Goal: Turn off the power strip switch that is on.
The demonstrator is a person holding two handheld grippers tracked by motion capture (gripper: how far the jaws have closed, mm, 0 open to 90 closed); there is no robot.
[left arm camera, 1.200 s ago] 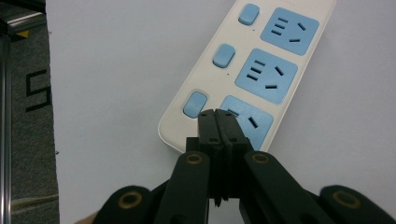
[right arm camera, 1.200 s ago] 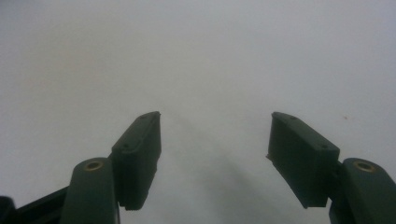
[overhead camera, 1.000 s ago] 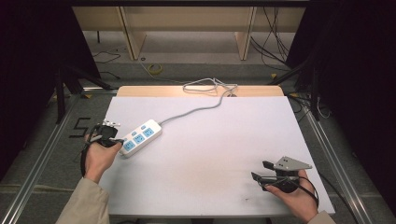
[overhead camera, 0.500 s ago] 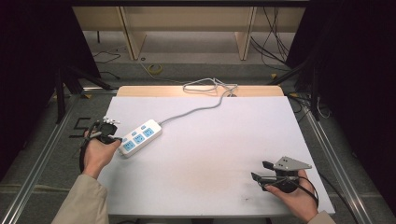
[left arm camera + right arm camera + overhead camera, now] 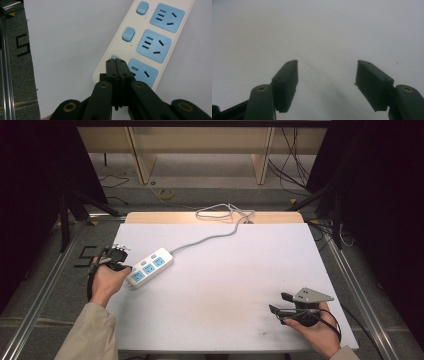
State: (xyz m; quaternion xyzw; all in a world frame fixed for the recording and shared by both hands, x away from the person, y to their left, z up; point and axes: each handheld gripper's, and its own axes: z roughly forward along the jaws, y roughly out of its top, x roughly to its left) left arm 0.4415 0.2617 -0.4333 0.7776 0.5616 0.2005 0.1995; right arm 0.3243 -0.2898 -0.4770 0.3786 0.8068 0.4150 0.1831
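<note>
A white power strip (image 5: 149, 266) with three blue sockets lies near the table's left edge. In the left gripper view the strip (image 5: 150, 42) has a blue switch beside each socket. My left gripper (image 5: 116, 61) is shut, with nothing between the jaws. Its tips are right over the nearest switch (image 5: 113, 57) and hide most of it; I cannot tell if they touch it. From above, the left gripper (image 5: 127, 268) is at the strip's near end. My right gripper (image 5: 280, 303) rests at the front right, open; between its jaws (image 5: 327, 72) there is bare table.
The strip's grey cord (image 5: 210, 238) runs to a coil (image 5: 225, 212) at the back edge. The white tabletop (image 5: 235, 270) ends close to the left of the strip, where a metal rail (image 5: 5, 62) and the floor lie.
The left hand has shifted slightly at the strip's near end. The right gripper has stayed still.
</note>
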